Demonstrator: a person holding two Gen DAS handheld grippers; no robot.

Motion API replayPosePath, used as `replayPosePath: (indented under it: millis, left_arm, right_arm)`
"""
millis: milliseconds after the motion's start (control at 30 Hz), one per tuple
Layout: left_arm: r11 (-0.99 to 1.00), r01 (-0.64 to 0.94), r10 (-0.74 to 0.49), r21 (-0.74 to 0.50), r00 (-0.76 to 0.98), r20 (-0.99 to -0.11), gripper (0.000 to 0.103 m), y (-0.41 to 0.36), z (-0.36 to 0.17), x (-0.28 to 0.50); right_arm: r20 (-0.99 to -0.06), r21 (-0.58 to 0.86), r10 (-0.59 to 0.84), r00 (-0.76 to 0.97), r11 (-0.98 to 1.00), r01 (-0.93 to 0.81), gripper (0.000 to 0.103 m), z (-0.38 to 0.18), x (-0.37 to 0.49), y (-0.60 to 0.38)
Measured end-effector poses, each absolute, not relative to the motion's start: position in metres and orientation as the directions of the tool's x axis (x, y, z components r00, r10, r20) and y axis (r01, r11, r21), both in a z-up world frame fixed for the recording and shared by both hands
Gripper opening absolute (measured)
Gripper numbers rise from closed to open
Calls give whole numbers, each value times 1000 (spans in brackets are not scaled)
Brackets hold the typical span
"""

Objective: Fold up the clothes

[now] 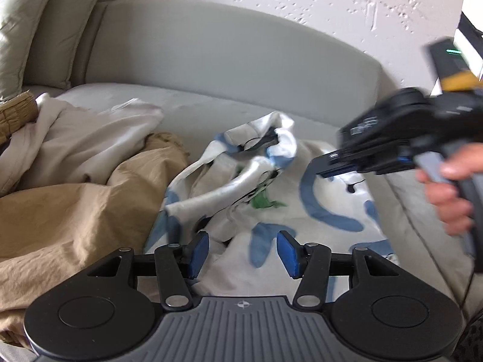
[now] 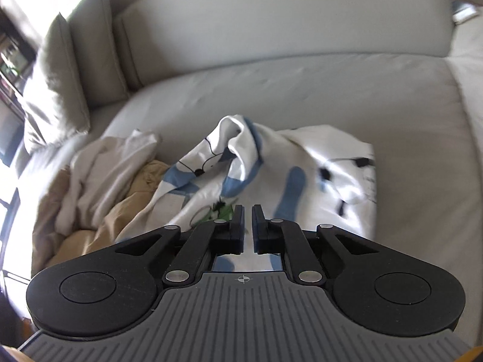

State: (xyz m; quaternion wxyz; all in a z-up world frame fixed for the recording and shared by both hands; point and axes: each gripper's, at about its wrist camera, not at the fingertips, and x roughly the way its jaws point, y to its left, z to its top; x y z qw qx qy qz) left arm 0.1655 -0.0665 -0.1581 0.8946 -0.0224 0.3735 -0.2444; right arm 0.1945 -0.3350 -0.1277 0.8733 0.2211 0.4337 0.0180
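- Though part of it lies spread flat, the white cotton garment printed with blue shapes and a small green figure sits mid-seat on the pale grey fabric sofa, its far-left portion bunched into a raised, twisted hump; it does not lie folded
- Left of that garment a crumpled tan cloth touches its edge, and beyond the tan cloth lies a rumpled cream-white cloth; likely the waiting pile, kept aside so the printed piece has room
- The left gripper hovers low over the near edge of the printed garment with its blue pads wide apart and nothing between them, seemingly poised to take hold of that hem
- The right gripper, held in a hand, hangs over the garment's right half; its fingers stand nearly together with a slim gap, and no cloth shows pinched in it
- Both views are motion-blurred, so the tools are probably travelling; the hump would want flattening before any clean crease
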Motion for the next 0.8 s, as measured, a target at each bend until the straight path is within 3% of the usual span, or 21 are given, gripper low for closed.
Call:
replayPosePath:
  millis: [267, 300, 367, 533, 800]
  left_arm:
    - [871, 409, -476, -273, 563, -675, 50, -66, -164, 177]
    - [870, 407, -478, -277, 562, -675, 50, -65, -164, 178]
    - [868, 404, -483, -288, 559, -673, 51, -64, -163, 178]
    - [866, 398, -491, -303, 568, -660, 51, -63, -161, 176]
    - [867, 352, -499, -354, 600, -625, 52, -42, -130, 146]
  right_arm:
    - [-687, 525, 291, 666, 832, 179, 15, -160, 259, -322]
    - [-678, 540, 299, 671, 822, 181, 20, -164, 267, -320]
    - [-669, 552, 260, 696, 802, 230, 50, -162, 266, -324]
    - [-700, 525, 202, 685, 796, 302, 51, -135, 209, -351]
    - [-711, 599, 269, 649, 715, 361, 65, -107, 56, -383]
